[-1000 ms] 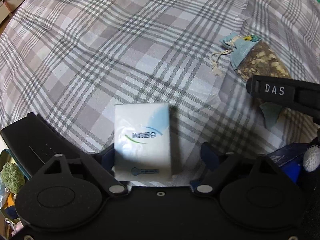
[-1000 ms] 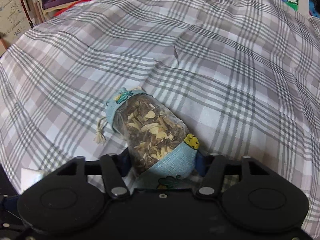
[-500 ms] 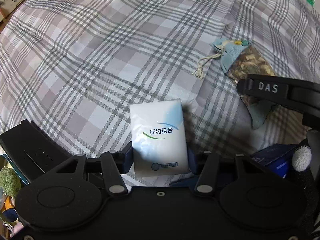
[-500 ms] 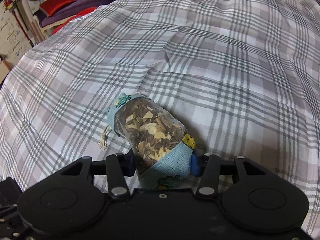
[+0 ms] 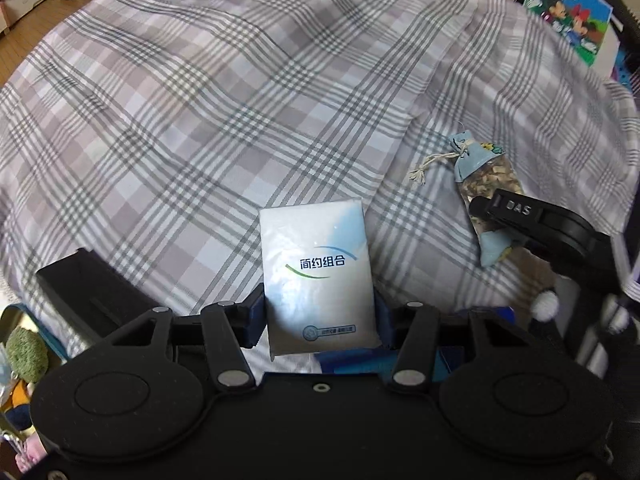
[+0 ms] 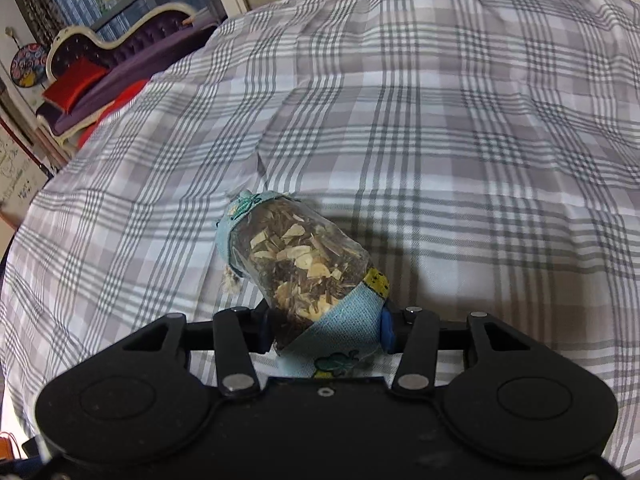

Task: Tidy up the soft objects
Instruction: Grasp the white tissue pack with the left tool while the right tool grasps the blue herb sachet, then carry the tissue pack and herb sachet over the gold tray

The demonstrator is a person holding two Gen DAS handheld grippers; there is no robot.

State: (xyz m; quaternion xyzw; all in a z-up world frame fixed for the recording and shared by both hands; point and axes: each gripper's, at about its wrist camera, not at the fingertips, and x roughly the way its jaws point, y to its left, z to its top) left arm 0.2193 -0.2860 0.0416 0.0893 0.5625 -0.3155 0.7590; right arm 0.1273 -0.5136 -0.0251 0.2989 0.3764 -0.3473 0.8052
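Above the grey checked bed cover (image 5: 192,128), left tongs (image 5: 320,316) squeeze a flat white tissue pack (image 5: 316,276); right tongs (image 6: 326,328) pinch a blue cloth herb pouch (image 6: 304,268).

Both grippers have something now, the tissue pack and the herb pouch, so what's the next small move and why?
Probably lift both a little higher. The left gripper is clamped on the tissue pack and the right gripper on the herb pouch, both just above the plaid bedspread.
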